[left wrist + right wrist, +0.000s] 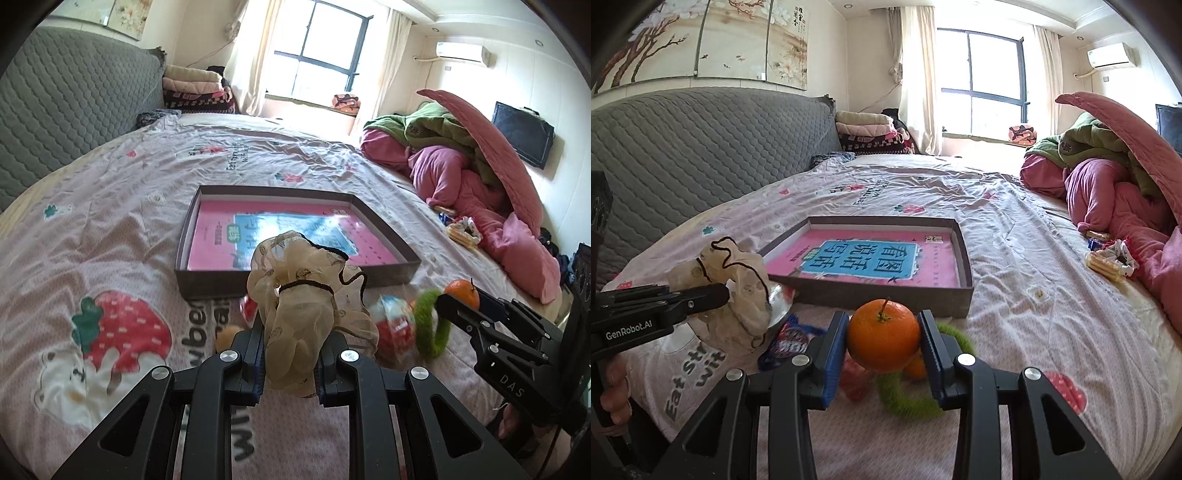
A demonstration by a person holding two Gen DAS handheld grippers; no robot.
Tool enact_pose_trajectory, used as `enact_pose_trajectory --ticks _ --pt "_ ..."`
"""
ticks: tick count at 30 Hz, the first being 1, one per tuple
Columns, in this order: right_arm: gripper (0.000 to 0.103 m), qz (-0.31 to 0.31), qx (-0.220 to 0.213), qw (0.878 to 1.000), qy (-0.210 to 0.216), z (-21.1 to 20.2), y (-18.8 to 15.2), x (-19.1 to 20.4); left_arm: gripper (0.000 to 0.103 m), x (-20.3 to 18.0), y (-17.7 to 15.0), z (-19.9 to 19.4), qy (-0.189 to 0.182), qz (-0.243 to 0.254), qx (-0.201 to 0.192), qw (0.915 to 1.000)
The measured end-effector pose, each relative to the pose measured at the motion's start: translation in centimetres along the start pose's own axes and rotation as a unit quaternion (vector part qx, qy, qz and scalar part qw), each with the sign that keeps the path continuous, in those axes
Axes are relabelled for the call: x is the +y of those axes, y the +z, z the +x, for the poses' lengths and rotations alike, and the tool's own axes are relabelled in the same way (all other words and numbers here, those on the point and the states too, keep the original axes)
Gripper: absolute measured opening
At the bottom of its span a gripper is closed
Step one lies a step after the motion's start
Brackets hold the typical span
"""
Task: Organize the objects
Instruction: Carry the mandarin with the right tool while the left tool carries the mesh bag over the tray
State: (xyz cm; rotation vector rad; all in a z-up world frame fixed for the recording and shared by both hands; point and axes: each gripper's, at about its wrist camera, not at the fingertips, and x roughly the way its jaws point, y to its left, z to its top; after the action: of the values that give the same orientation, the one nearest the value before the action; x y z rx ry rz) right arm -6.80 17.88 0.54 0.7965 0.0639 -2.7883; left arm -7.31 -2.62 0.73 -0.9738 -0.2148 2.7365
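My left gripper (290,369) is shut on a beige sheer scrunchie (306,314) with black trim and holds it above the bed, in front of the shallow brown box (295,286) that holds a pink book (280,236). My right gripper (882,350) is shut on an orange (883,339) with a stem, held just before the box's near wall (886,295). In the left wrist view the orange (463,293) shows at the right gripper's tip. The scrunchie (738,295) shows at left in the right wrist view.
On the bed under the grippers lie a green fuzzy ring (430,325), red snack packets (393,325) and a blue wrapper (790,341). Pink and green bedding (476,166) is piled at right, with small items (1112,260) beside it. A grey headboard (683,155) stands at left.
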Motion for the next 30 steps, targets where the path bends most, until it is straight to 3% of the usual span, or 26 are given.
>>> enact_pose_trajectory --ticks 19,30 --pt "0.039 -0.022 0.002 1.000 -0.008 6.2 3.7 -1.6 0.020 2.0 4.1 5.1 0.011 0.000 -0.002 0.9999" --pt "0.039 -0.029 0.036 0.999 -0.008 10.4 5.1 -2.5 0.020 4.7 5.6 8.3 0.034 -0.007 0.010 0.9994"
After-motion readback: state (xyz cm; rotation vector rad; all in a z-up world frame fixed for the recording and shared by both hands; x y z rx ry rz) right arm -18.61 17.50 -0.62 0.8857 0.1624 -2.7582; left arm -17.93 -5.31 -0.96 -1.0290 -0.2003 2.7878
